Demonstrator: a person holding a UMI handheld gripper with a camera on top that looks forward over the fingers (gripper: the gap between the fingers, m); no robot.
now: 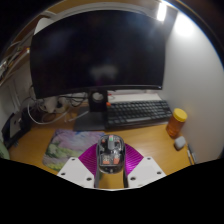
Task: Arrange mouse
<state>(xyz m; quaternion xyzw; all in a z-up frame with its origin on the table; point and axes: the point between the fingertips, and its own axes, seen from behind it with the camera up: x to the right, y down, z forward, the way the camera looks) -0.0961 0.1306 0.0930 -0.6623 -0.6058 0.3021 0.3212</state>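
A small see-through mouse (111, 149) with grey and orange parts inside sits between my two fingers. Both magenta pads (92, 158) press on its sides. My gripper (111, 162) holds it just above the wooden desk (45, 145), in front of the monitor stand (98, 101). The mouse's rear end is hidden between the fingers.
A large dark monitor (100, 48) stands beyond the fingers. A black keyboard (138, 111) lies ahead to the right. An orange bottle (176, 123) stands at the right, with a small grey object (180, 143) near it. A patterned mat (72, 142) lies to the left. Cables (45, 108) trail at the left.
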